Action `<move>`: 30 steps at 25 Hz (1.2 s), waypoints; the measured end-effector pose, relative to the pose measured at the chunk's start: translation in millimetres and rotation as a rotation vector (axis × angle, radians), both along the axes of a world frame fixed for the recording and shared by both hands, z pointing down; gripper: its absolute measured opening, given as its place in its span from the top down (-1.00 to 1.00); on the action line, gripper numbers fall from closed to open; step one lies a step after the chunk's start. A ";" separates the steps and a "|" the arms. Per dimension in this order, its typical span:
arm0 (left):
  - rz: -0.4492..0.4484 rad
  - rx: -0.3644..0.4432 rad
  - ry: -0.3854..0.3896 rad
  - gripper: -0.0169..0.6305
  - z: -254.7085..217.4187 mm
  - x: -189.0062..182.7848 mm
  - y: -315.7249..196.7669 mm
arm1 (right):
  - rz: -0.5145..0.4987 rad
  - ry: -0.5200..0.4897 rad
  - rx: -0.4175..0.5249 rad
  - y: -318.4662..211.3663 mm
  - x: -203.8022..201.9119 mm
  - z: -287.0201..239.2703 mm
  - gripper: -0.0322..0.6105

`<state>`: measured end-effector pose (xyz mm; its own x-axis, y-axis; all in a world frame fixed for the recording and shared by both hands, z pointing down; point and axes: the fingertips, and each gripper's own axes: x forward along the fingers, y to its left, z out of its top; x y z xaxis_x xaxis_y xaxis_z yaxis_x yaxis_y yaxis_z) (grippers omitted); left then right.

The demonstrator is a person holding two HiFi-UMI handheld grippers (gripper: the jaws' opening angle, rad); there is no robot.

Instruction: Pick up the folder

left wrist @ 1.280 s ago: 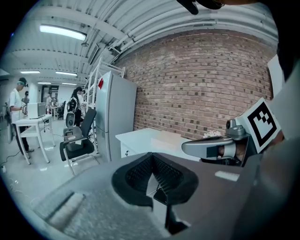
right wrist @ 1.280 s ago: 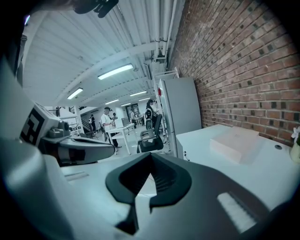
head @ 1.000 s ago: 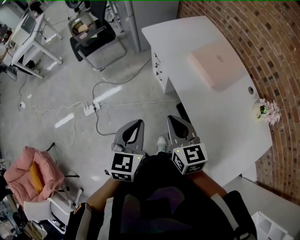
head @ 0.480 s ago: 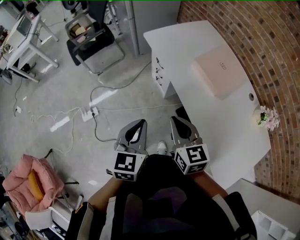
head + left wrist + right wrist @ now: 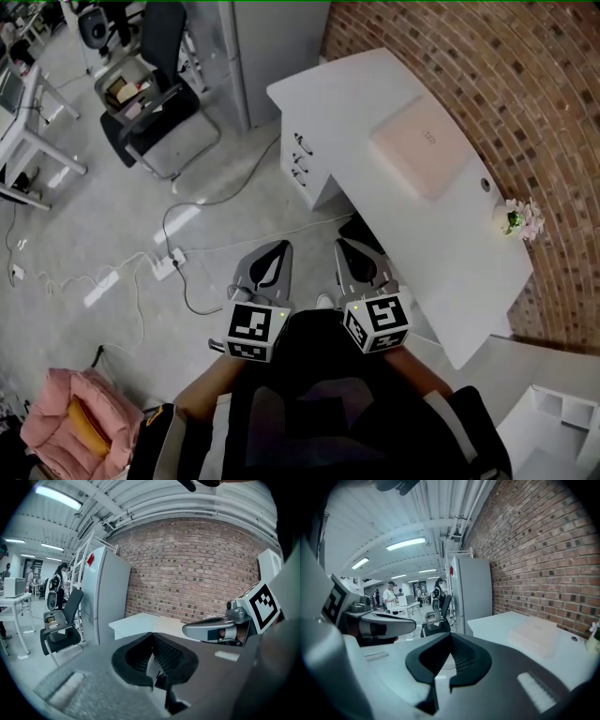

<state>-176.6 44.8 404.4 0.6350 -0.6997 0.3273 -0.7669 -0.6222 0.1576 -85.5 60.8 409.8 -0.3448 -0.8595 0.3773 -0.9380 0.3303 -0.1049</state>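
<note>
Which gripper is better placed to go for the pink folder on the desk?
Right. The right gripper hangs beside the white desk, nearer the pink folder; the left gripper is over the floor. Both are shut, empty.

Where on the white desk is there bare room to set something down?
The near half of the desk, between the pink folder and its near edge, is bare. A smaller free patch: the far corner beyond the folder, by the grey cabinet. Tightest along the brick wall, by the flower pot.
</note>
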 end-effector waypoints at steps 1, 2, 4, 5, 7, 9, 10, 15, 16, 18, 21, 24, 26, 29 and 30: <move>0.016 -0.004 0.005 0.96 2.0 -1.5 -2.1 | 0.019 0.006 -0.001 -0.4 -0.9 0.4 0.89; 0.033 -0.007 0.009 0.96 3.6 -2.2 -4.1 | 0.038 0.010 -0.004 -0.7 -1.1 0.9 0.89; 0.066 -0.012 0.019 0.96 6.0 -1.8 -8.5 | 0.075 0.017 -0.011 -1.6 -0.3 2.1 0.89; 0.081 -0.014 0.025 0.96 7.1 -1.0 -10.8 | 0.093 0.020 -0.014 -2.3 0.7 2.7 0.89; 0.106 -0.020 0.032 0.96 9.5 1.3 -14.6 | 0.129 0.020 -0.021 -3.7 4.7 3.7 0.89; 0.123 -0.025 0.035 0.96 10.6 3.8 -17.9 | 0.159 0.011 -0.028 -5.6 9.7 4.9 0.89; 0.128 -0.027 0.036 0.96 10.7 5.0 -20.2 | 0.167 0.007 -0.033 -7.3 11.4 5.9 0.89; 0.130 -0.041 0.024 0.96 16.5 12.5 -37.4 | 0.167 -0.012 -0.052 -24.1 16.9 15.0 0.89; 0.129 -0.044 0.017 0.96 18.1 14.6 -41.6 | 0.168 -0.020 -0.053 -29.2 19.6 16.6 0.89; 0.125 -0.046 0.000 0.96 19.6 19.5 -51.8 | 0.171 -0.038 -0.057 -41.3 26.5 19.7 0.89; 0.114 -0.049 -0.016 0.96 19.6 30.1 -71.3 | 0.166 -0.058 -0.064 -62.5 38.7 23.4 0.89; 0.114 -0.055 -0.026 0.96 21.5 47.0 -92.1 | 0.159 -0.067 -0.064 -85.2 53.4 25.8 0.89; 0.123 -0.060 -0.035 0.96 23.9 62.6 -106.1 | 0.159 -0.072 -0.064 -99.6 66.2 27.9 0.89; 0.148 -0.062 -0.050 0.96 25.7 92.1 -126.0 | 0.174 -0.082 -0.067 -117.1 92.8 31.6 0.89; 0.157 -0.064 -0.053 0.96 25.5 103.2 -132.3 | 0.184 -0.086 -0.069 -122.2 103.7 32.9 0.89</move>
<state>-73.5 -87.6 430.0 0.7156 -0.5700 0.4038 -0.6692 -0.7251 0.1624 18.1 -61.4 442.7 -0.2182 -0.8842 0.4130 -0.9684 0.1437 -0.2039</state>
